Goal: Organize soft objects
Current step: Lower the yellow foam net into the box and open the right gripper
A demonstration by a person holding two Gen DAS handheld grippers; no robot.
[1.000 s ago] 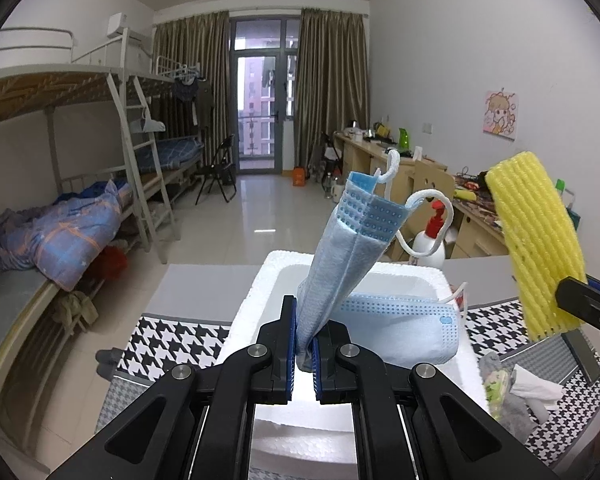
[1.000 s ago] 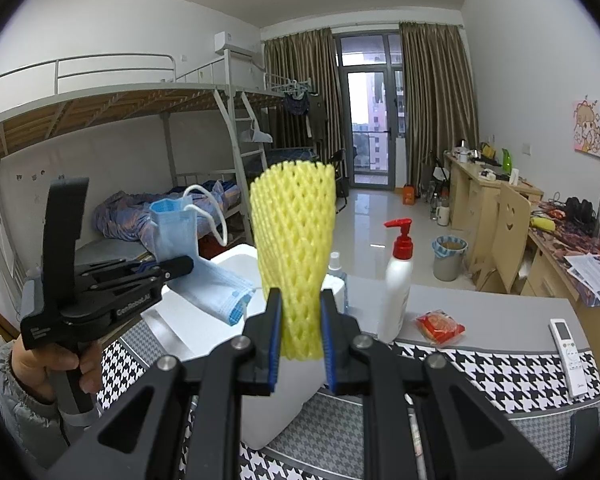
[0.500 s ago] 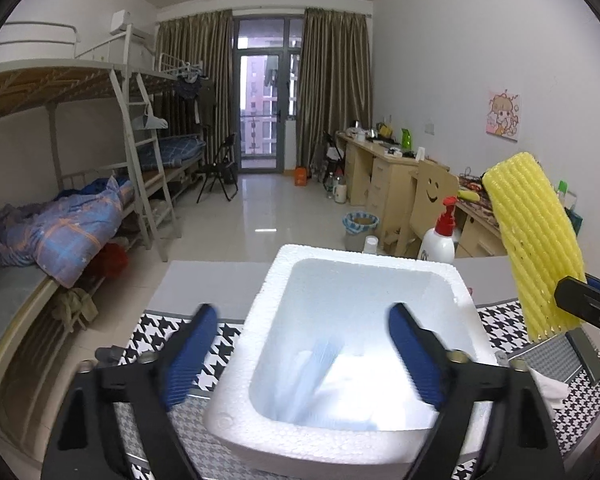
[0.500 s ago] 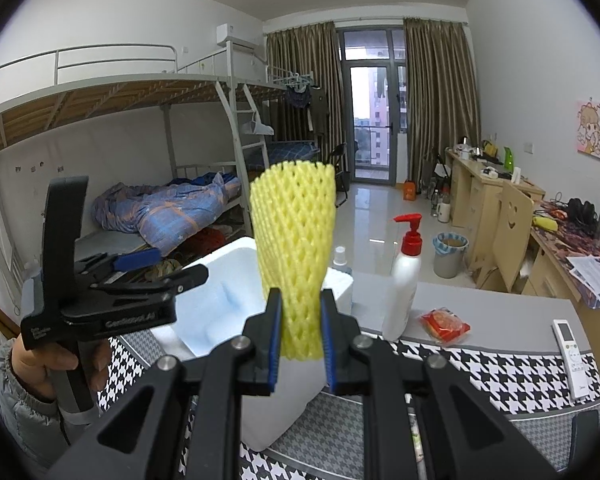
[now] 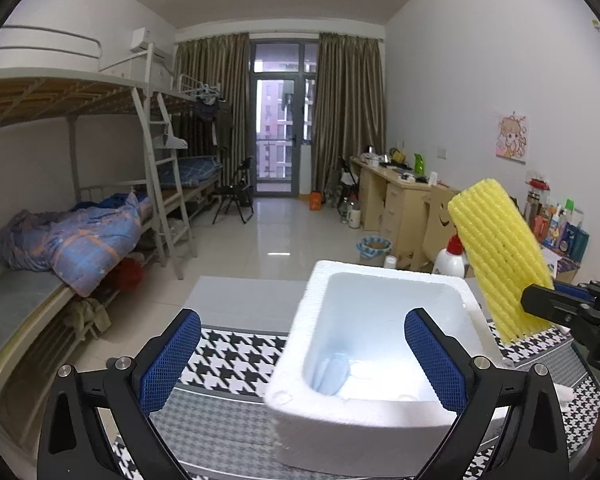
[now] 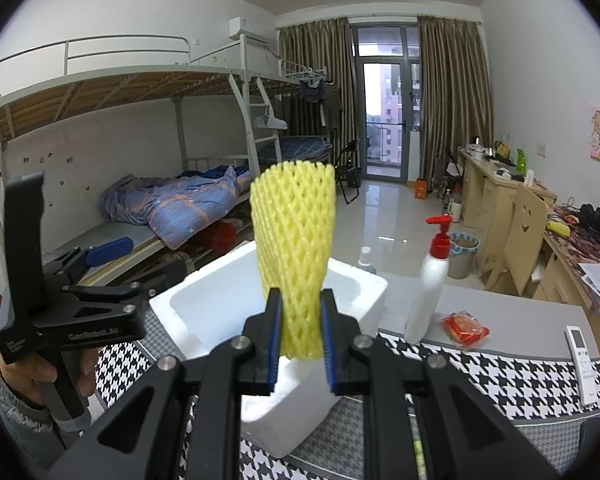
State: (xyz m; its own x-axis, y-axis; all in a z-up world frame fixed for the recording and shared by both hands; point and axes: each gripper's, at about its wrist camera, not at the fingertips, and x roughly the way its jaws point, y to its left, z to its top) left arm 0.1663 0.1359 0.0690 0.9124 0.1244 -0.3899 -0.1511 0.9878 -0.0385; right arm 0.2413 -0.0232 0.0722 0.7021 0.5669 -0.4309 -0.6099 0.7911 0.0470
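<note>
Your left tongs (image 5: 300, 356) are spreading wider, nothing between them; the blue mask (image 5: 332, 372) lies ahead in the foam box (image 5: 380, 412). Your right tongs (image 6: 300, 340) stand clenched on the upright yellow foam sleeve (image 6: 294, 240).

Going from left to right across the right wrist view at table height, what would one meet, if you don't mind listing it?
Left gripper → foam box → pump bottle → red packet → remote control.

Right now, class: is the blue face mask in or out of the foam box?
In: the face mask lies on the foam box floor.
</note>
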